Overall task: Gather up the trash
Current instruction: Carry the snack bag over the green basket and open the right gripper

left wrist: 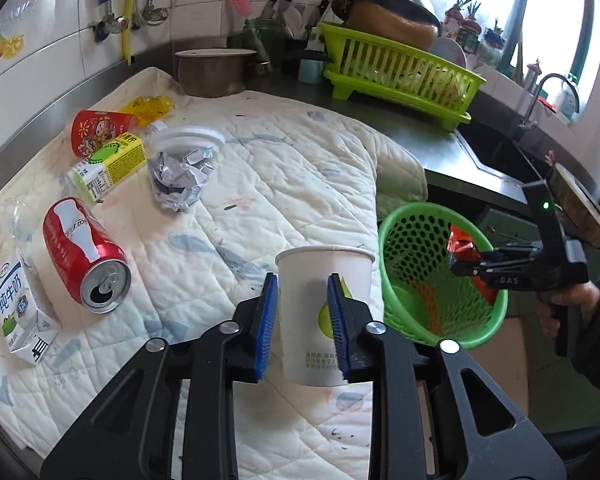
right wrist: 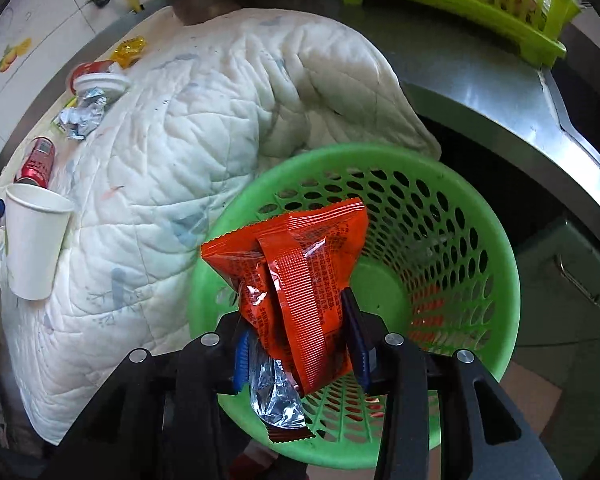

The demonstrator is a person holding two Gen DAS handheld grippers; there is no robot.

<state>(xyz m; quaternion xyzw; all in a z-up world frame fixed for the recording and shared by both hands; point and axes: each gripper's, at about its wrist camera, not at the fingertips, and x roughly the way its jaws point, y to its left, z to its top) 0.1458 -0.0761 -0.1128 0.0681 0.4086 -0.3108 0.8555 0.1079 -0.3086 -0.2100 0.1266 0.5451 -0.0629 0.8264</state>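
**Over the basket: two items held, wrapper poised to drop**

Left wrist view: left gripper (left wrist: pixel 302 286) clamps the paper cup (left wrist: pixel 323 312) upright between its pads, near the green basket (left wrist: pixel 400 320) at right, likely for binning. Cola can (left wrist: pixel 85 254) and milk carton (left wrist: pixel 18 306) lie left.

Right wrist view: right gripper (right wrist: pixel 300 340) pinches the red wrapper (right wrist: pixel 296 264) above the basket; only here is its bare floor visible.

Bright, even daylight from a blown-out window (left wrist: pixel 480 12) at upper right. Soft shadows only. Glare on steel counter (right wrist: pixel 500 92). Strong fisheye bending and dark vignette at edges. Mostly sharp.
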